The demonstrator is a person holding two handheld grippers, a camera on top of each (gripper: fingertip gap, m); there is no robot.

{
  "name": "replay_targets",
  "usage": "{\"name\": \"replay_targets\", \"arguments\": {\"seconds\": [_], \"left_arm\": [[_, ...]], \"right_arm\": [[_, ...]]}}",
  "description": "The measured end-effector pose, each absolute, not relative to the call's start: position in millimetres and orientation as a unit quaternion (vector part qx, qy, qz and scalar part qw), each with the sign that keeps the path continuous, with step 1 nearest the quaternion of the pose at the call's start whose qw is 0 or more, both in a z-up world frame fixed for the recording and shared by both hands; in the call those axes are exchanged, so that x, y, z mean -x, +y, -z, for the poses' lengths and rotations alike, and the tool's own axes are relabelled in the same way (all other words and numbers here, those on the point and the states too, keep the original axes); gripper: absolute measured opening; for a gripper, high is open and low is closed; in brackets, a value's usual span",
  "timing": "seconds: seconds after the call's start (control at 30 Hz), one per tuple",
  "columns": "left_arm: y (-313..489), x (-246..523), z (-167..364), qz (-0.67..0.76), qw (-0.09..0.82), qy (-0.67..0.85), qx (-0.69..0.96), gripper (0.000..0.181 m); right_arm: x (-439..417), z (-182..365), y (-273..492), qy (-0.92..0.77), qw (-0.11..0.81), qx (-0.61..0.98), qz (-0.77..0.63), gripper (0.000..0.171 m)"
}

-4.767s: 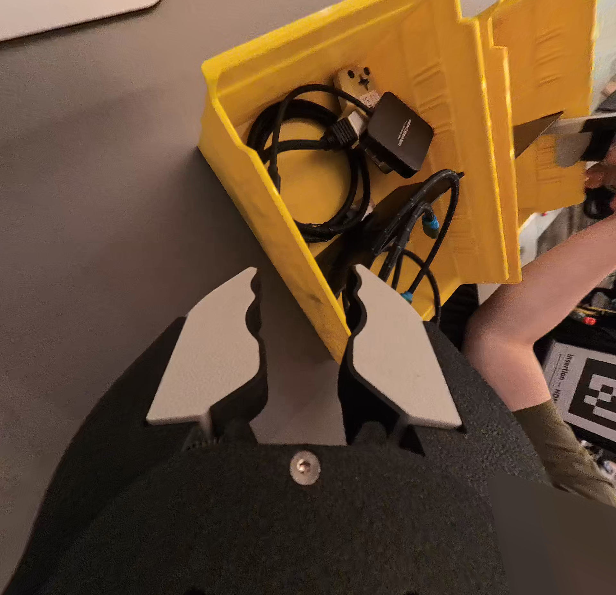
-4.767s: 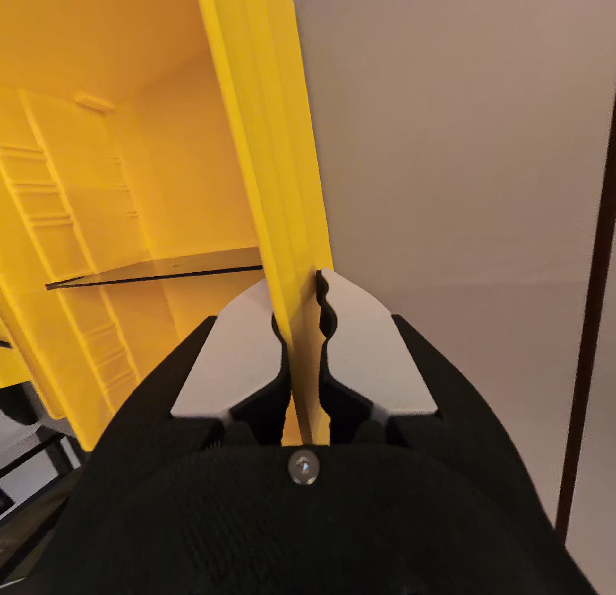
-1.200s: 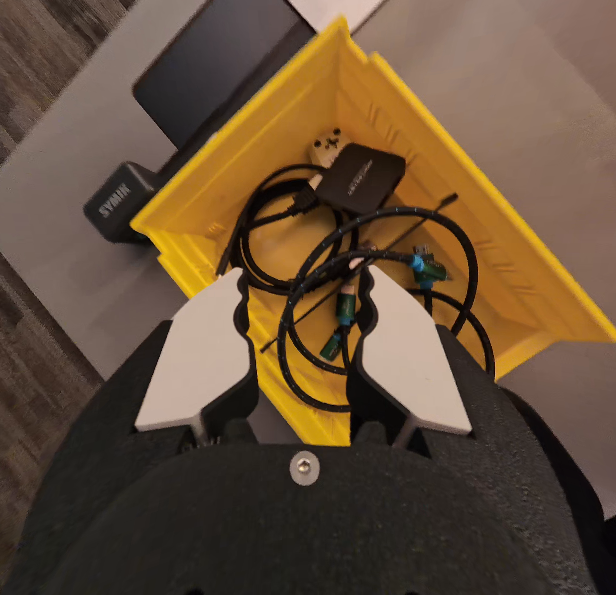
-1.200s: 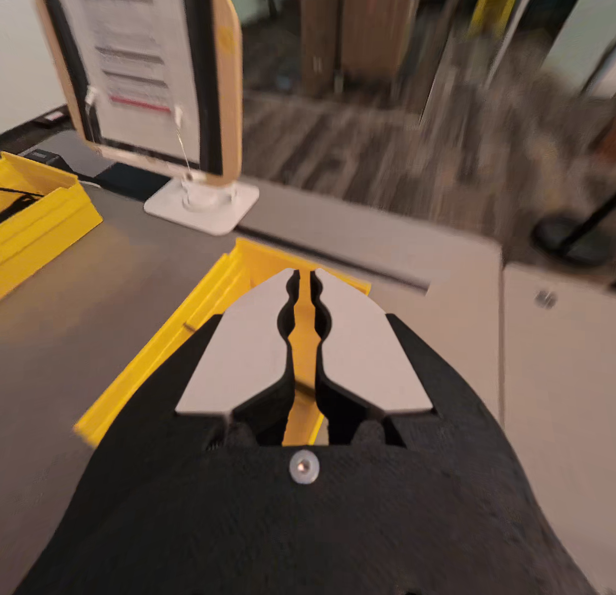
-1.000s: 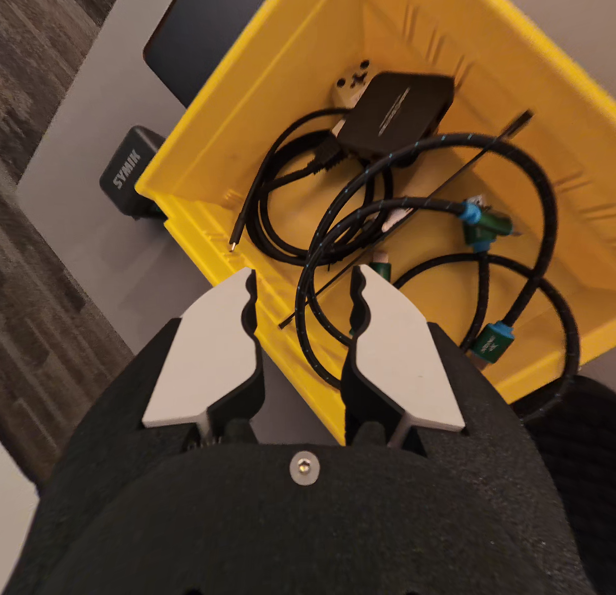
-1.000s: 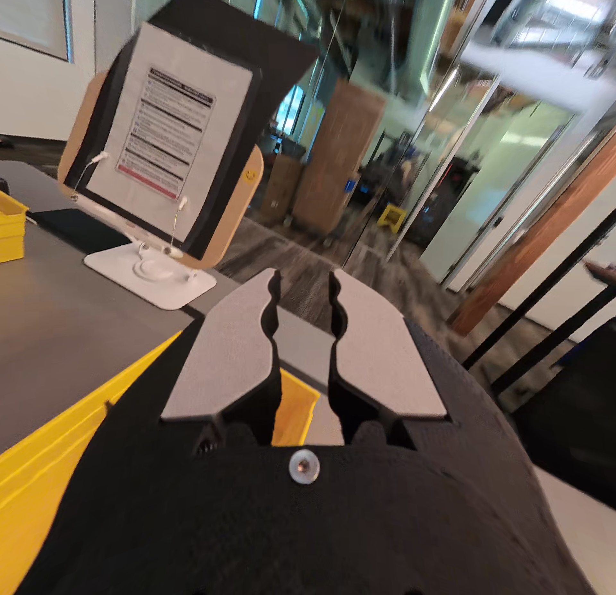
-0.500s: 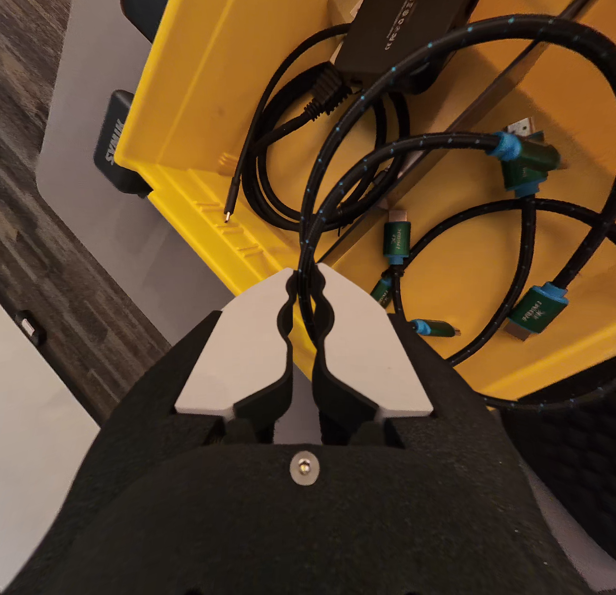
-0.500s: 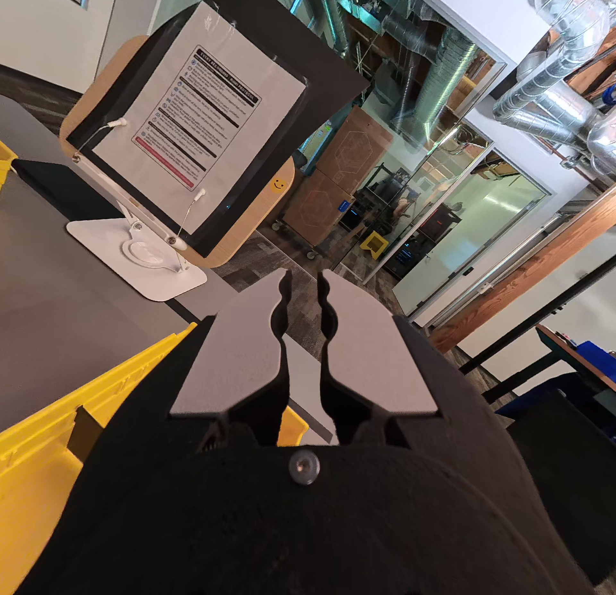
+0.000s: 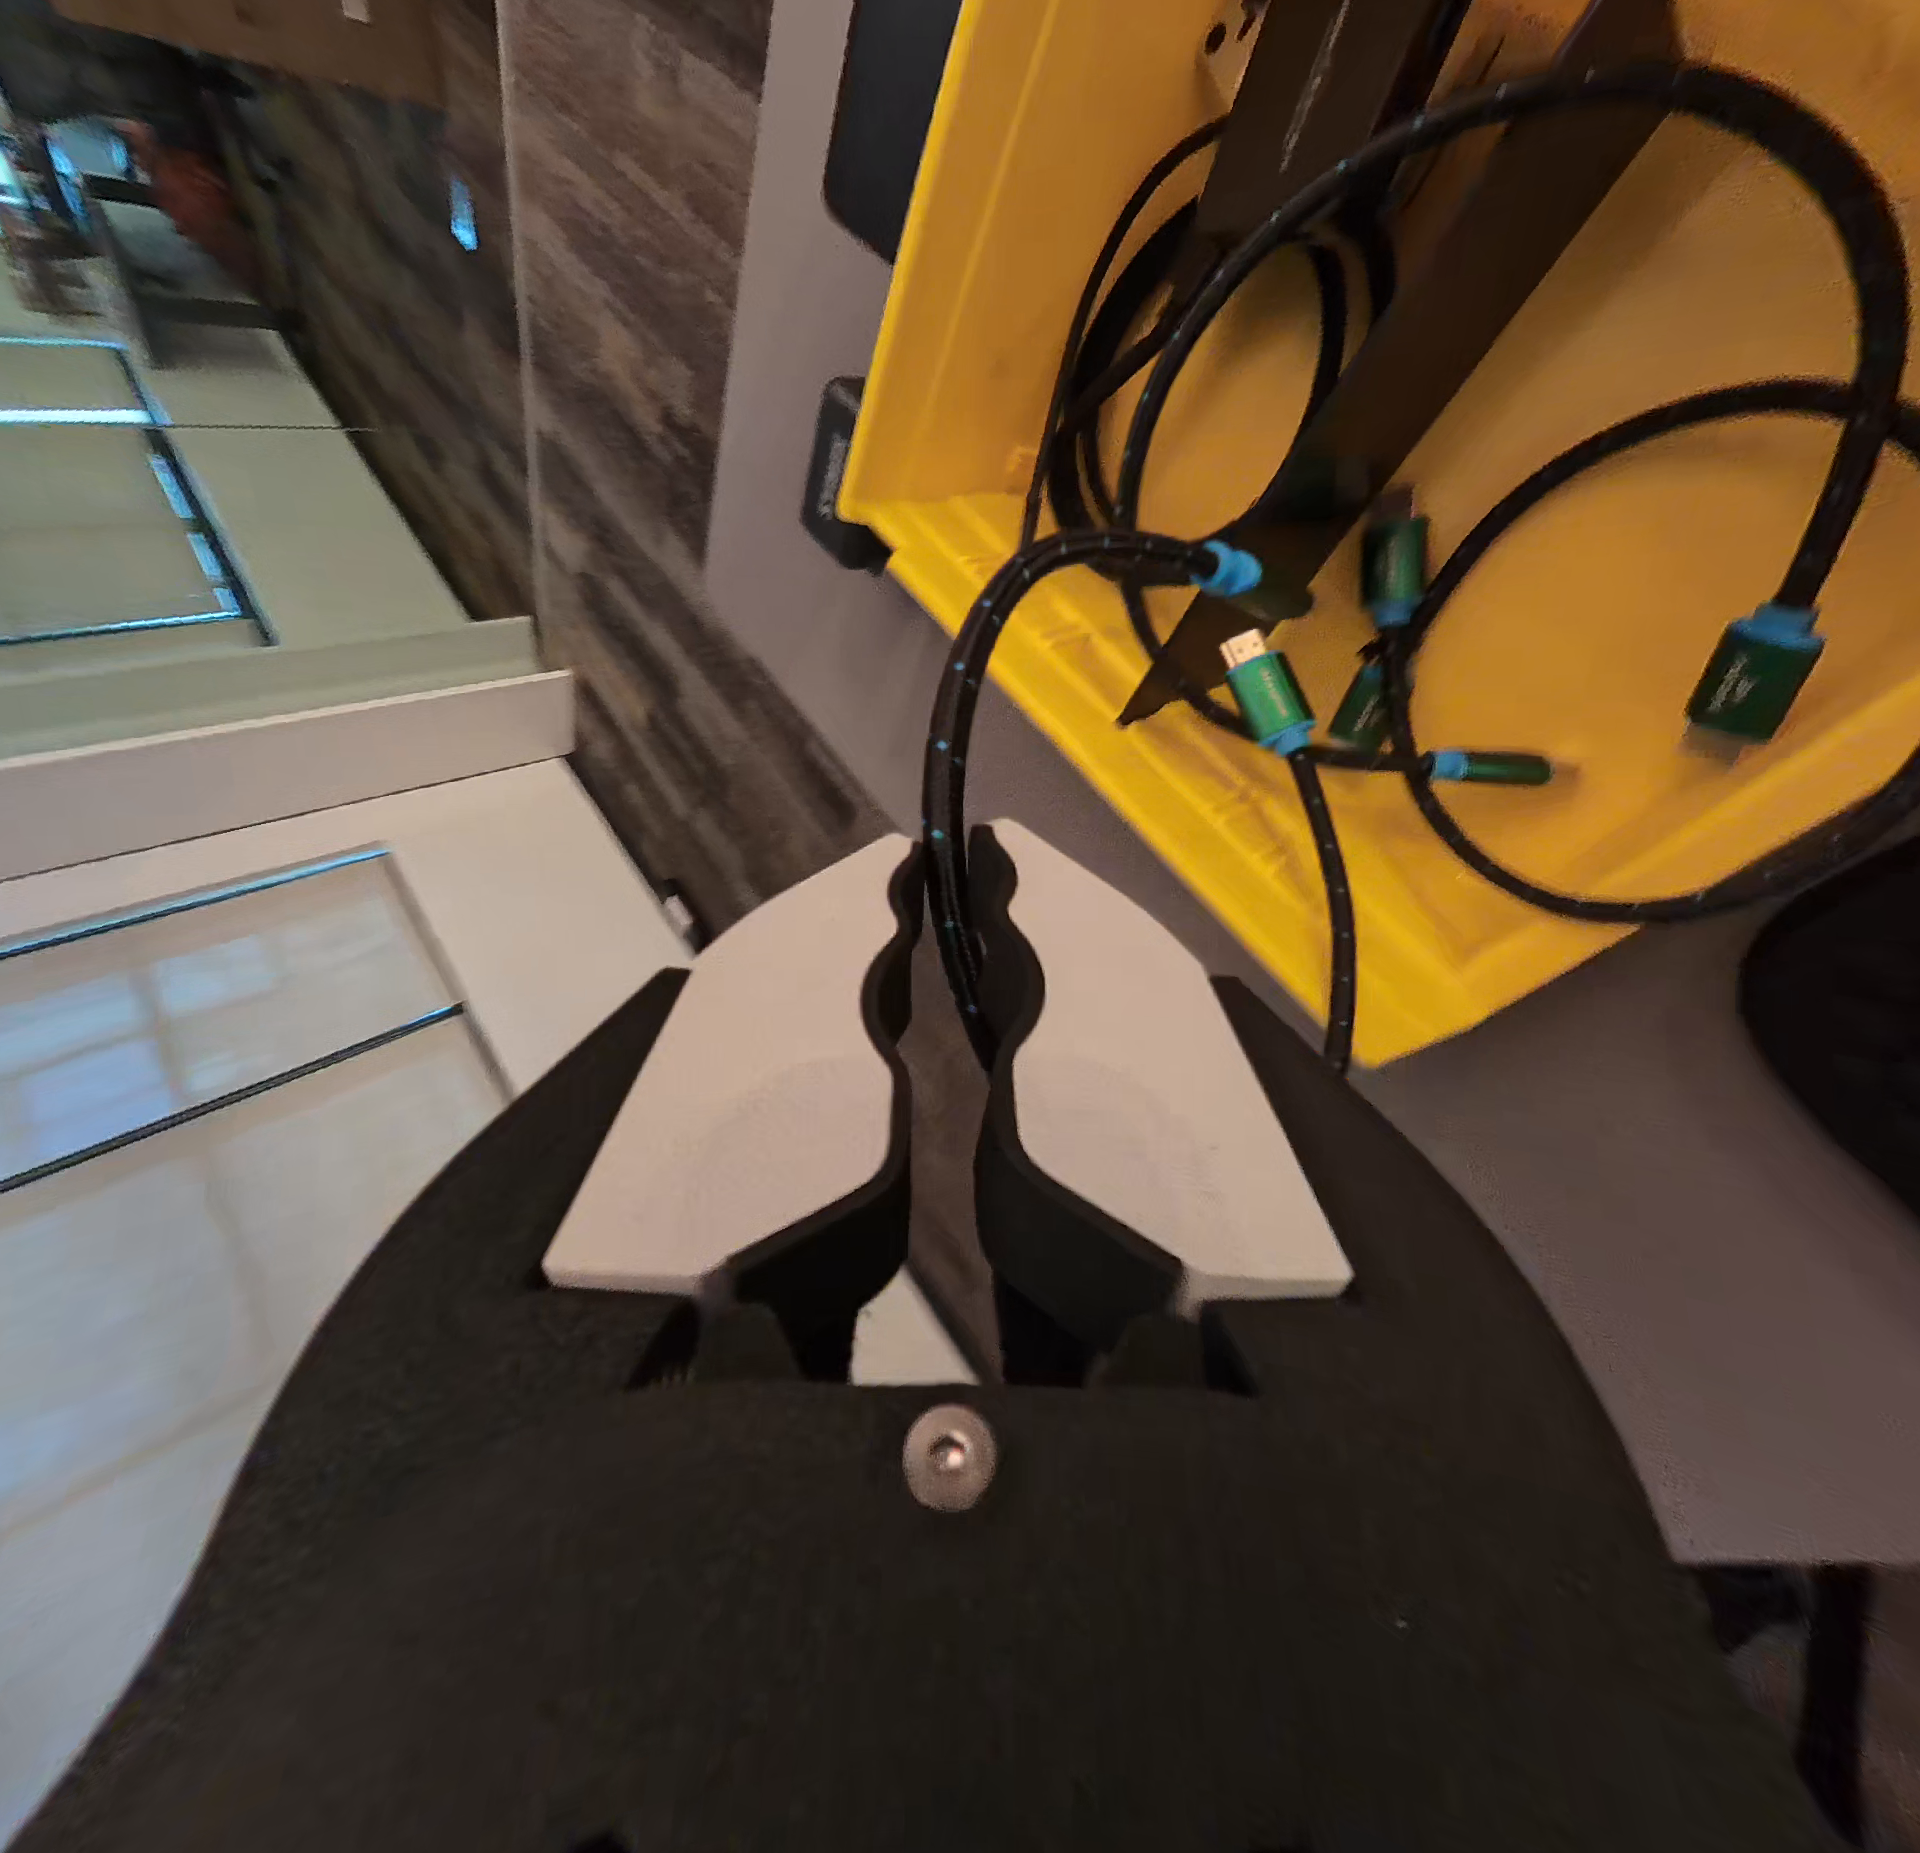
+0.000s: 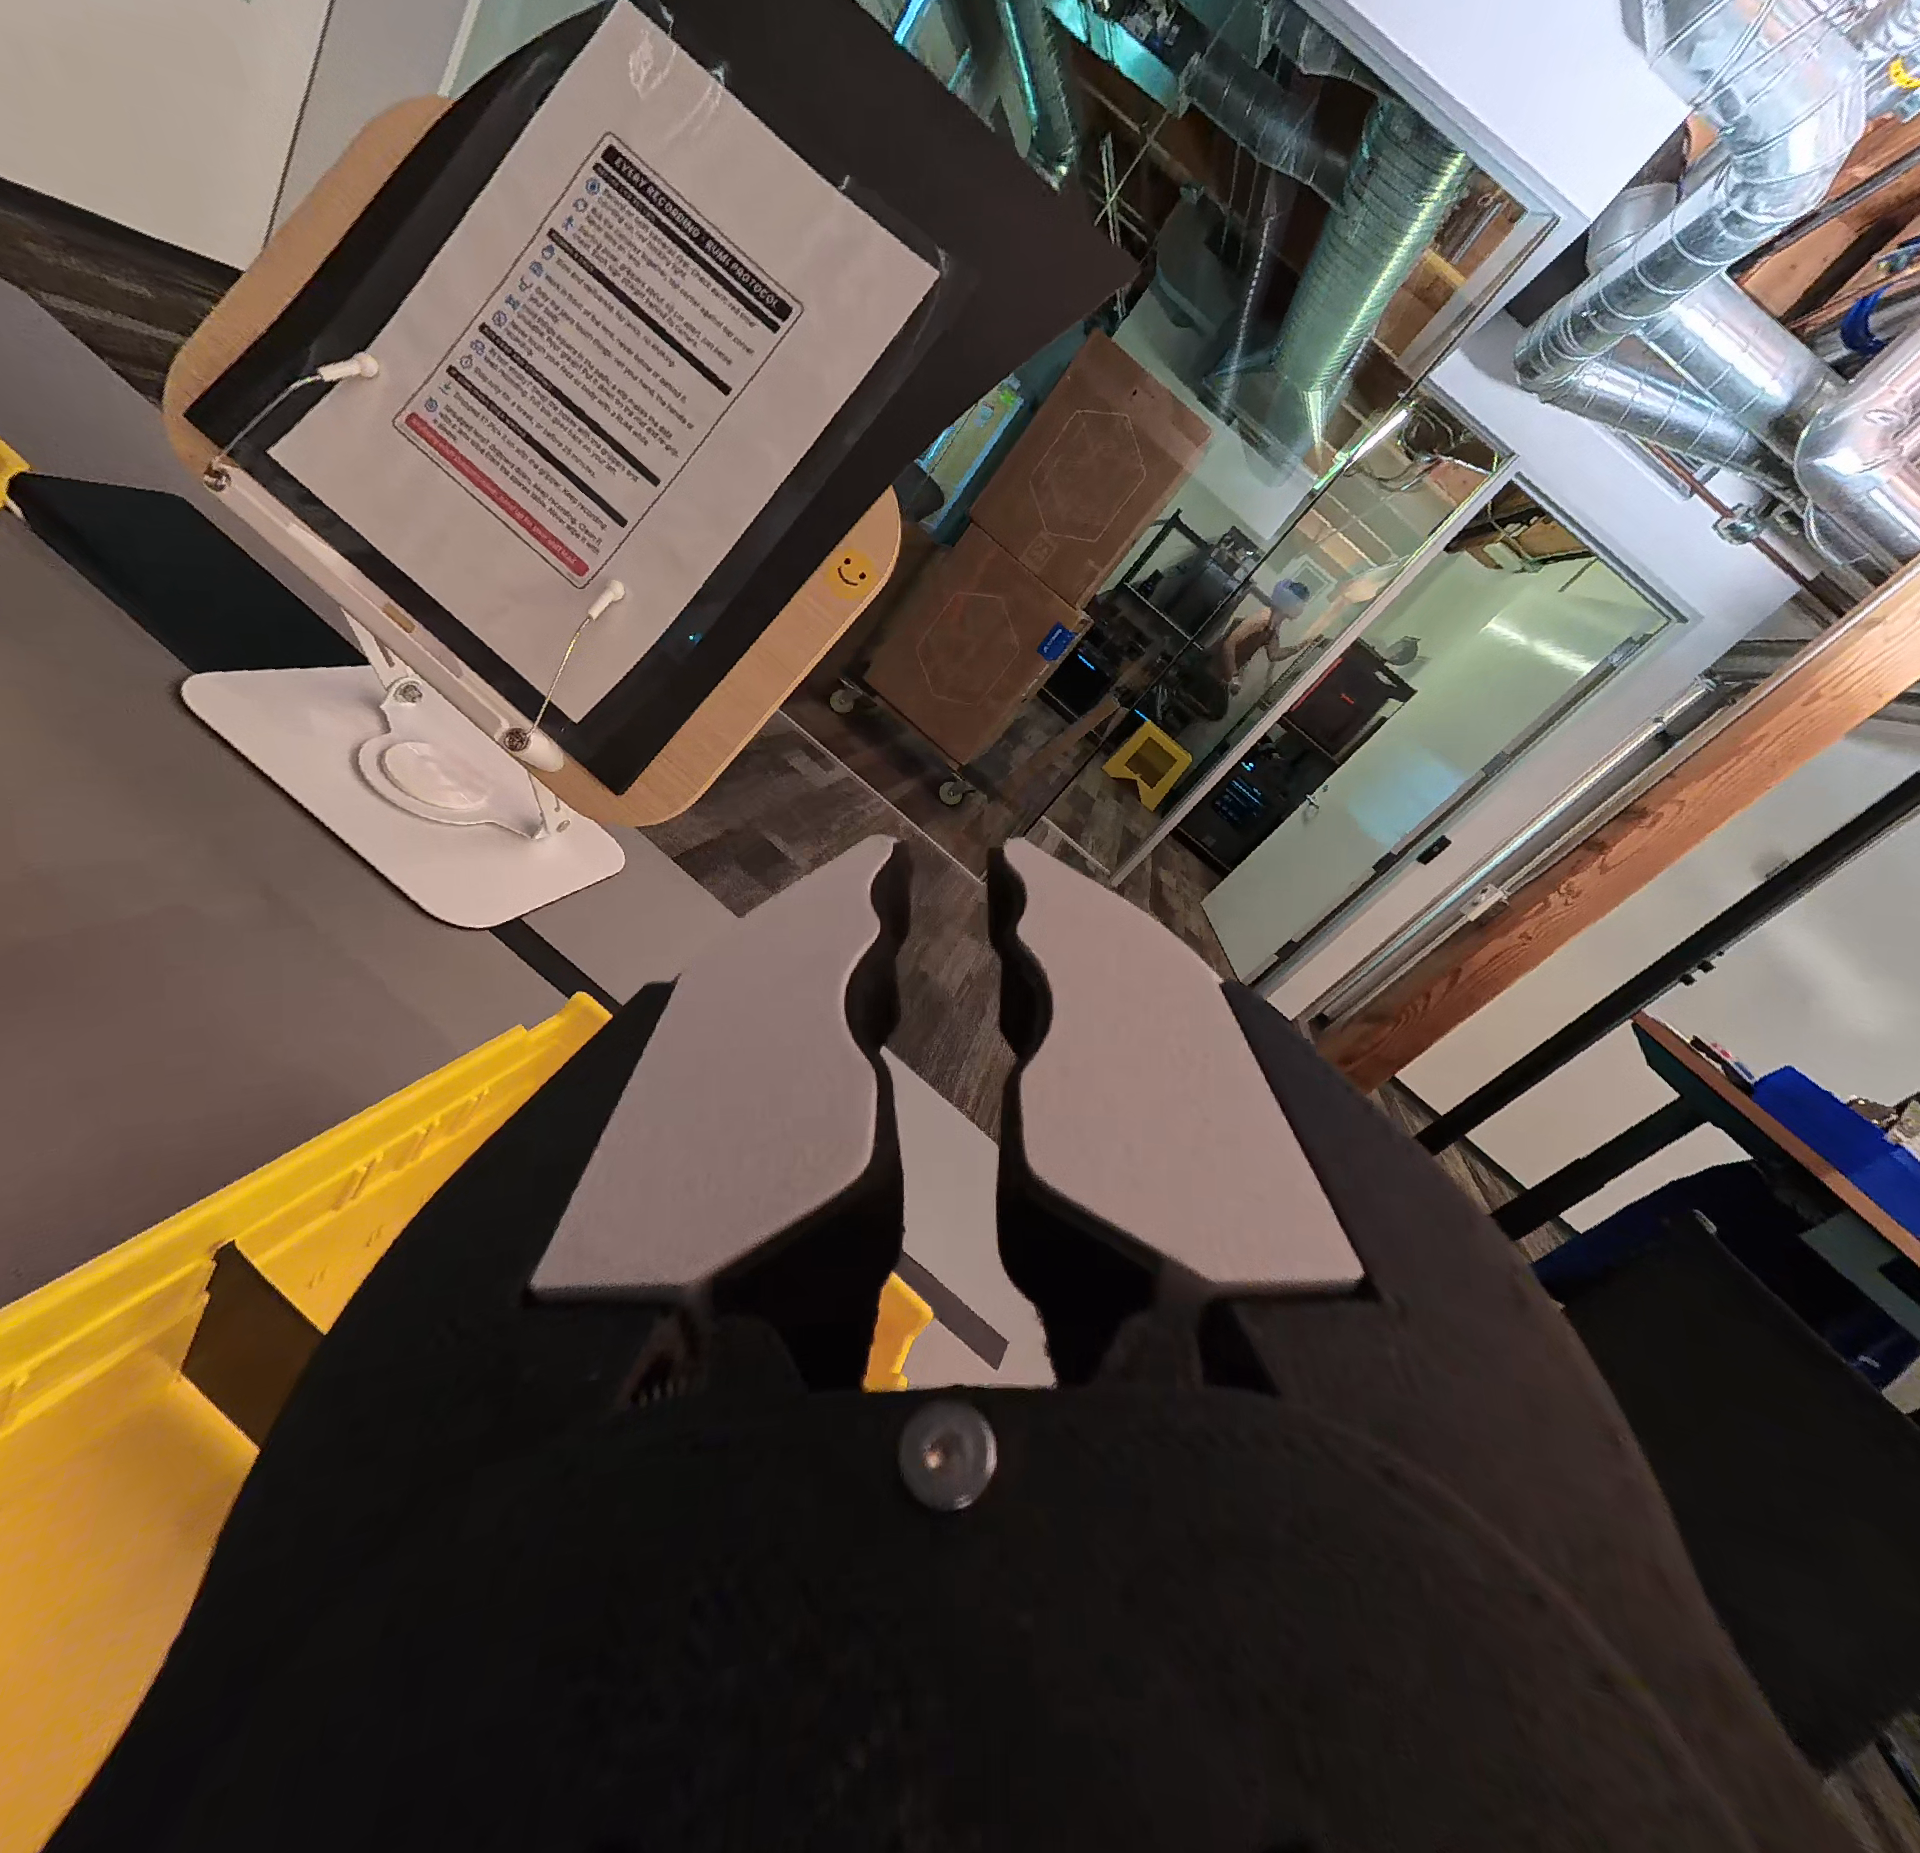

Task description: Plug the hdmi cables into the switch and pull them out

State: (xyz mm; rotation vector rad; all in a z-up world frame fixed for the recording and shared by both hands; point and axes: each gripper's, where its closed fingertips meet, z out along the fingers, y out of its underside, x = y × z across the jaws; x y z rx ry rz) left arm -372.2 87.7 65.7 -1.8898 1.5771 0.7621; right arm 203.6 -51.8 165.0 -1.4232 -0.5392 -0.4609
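Pinched tight, the left gripper [image 9: 948, 858] has its jaws closed on a braided black cable [image 9: 948, 723], which runs lengthwise up between the two fingers and out past the tips. From there it arcs over the near rim of the yellow bin [image 9: 1174, 795] and ends in a green plug [image 9: 1265, 697] hanging just inside that rim. Other green plugs [image 9: 1751, 681] lie loose on the bin floor, and the black switch [image 9: 1320, 89] sits at the far end, against the far wall, with a thinner black lead coiled beside it.

Over on the other side, the right gripper [image 10: 943, 863] holds nothing, jaws slightly parted, pointing out past the table's far edge towards a stand with a printed sheet [image 10: 582, 369]. Only a corner of the bin shows at its lower left.

So the key line: the held plug lies ahead and to the right of the left fingers, and the switch lies farther along that same direction. The grip is on the cord, not the plug, so I'd expect a regrip before any insertion. Left is clearly the nearer tool.
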Motion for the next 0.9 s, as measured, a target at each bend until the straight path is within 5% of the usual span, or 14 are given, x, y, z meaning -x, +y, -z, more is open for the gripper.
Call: {"name": "replay_targets", "arguments": {"seconds": [0.2, 0.43, 0.9], "left_arm": [[51, 336, -128, -0.344, 0.292, 0.613, 0.648, 0.007], [-15, 214, -145, -0.230, 0.361, 0.686, 0.589, 0.007], [-60, 49, 31, 0.033, 0.232, 0.782, 0.578, 0.007]], "right_arm": [[-208, -167, -56, -0.237, 0.701, 0.642, 0.200, 0.013], [-207, -164, -54, -0.245, 0.694, 0.646, 0.202, 0.013], [-205, -133, -34, -0.250, 0.651, 0.702, 0.142, 0.009]]}}
